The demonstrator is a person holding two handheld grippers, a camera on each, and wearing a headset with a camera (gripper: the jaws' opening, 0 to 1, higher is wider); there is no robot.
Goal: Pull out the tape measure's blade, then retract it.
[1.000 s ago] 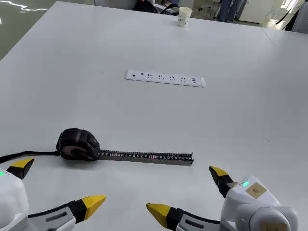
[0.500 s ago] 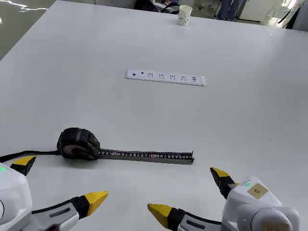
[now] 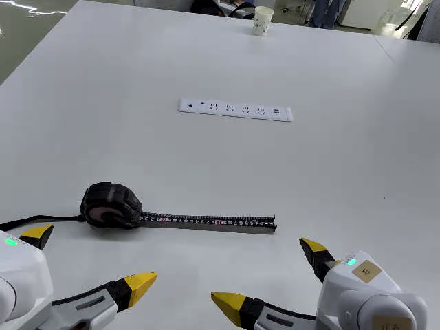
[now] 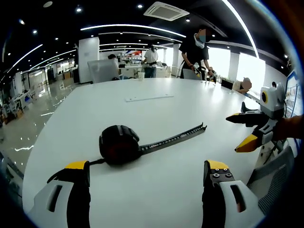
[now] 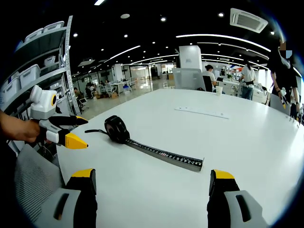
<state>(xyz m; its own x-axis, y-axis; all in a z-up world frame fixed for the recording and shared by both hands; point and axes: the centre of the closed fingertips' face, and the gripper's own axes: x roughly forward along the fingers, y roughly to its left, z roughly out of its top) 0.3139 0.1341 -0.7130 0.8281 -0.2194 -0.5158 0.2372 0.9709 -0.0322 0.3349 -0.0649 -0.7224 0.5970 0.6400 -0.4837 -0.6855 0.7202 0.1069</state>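
- Seeing the black tape measure (image 3: pixel 110 205) lying on the near part of the white table (image 3: pixel 206 158).
- Seeing its blade (image 3: pixel 210 222) sticking out to the right, flat on the table.
- Holding the left gripper (image 3: pixel 89 257) near the case, jaws wide apart, touching nothing.
- Holding the right gripper (image 3: pixel 269 273) near the blade's tip, jaws wide apart too, gripping nothing.
- Seeing a power strip (image 3: pixel 235 110) lying farther back and a paper cup (image 3: pixel 262 20) standing far away.

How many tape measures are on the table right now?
1. The tape measure lies at the table's near left in the head view, its blade pulled out toward the right. Nothing there looks able to hide another.
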